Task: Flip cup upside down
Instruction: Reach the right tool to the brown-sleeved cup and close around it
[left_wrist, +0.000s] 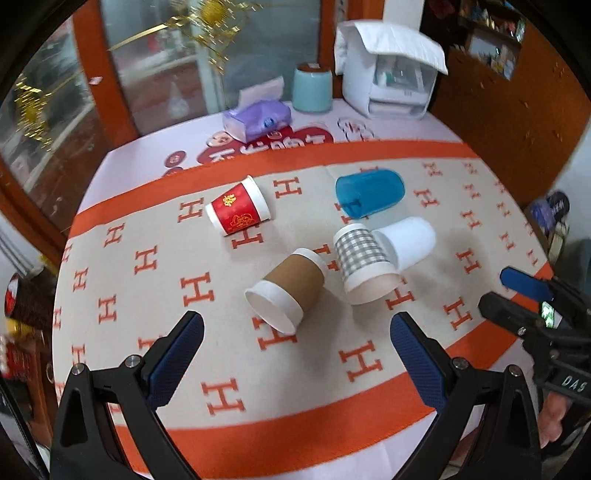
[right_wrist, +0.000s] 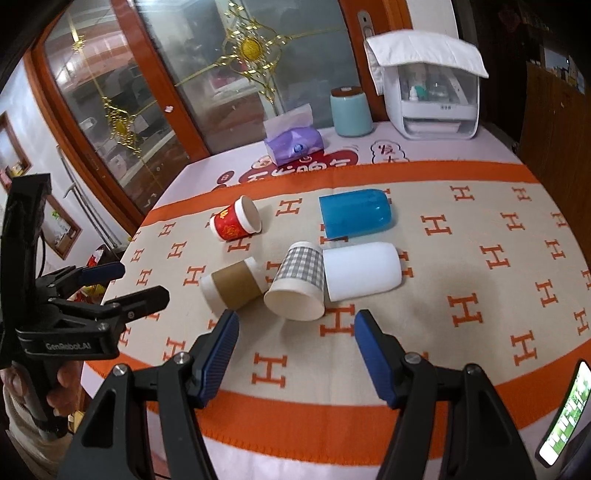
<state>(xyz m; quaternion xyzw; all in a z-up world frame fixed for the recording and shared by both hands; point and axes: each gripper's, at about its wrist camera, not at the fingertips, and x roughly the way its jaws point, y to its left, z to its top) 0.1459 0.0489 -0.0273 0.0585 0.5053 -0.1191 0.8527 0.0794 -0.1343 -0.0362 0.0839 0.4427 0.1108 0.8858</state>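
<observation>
Several cups lie on their sides on the table: a brown-sleeved paper cup (left_wrist: 287, 290) (right_wrist: 233, 284), a grey plaid paper cup (left_wrist: 364, 264) (right_wrist: 301, 282), a white plastic cup (left_wrist: 408, 242) (right_wrist: 362, 271), a blue plastic cup (left_wrist: 369, 192) (right_wrist: 354, 212) and a red paper cup (left_wrist: 238, 210) (right_wrist: 236, 219). My left gripper (left_wrist: 295, 341) is open and empty, just short of the brown cup's mouth. My right gripper (right_wrist: 295, 338) is open and empty, just short of the plaid cup's mouth. Each gripper also shows in the other's view, left (right_wrist: 125, 282) and right (left_wrist: 513, 291).
The table wears an orange and beige cloth (left_wrist: 332, 369) with H marks. At the back stand a purple tissue pack (left_wrist: 258, 120) (right_wrist: 295, 146), a teal canister (left_wrist: 312, 88) (right_wrist: 351, 110) and a white appliance (left_wrist: 391, 70) (right_wrist: 432, 99). A glass door stands behind. A phone (right_wrist: 565, 413) sits at the right.
</observation>
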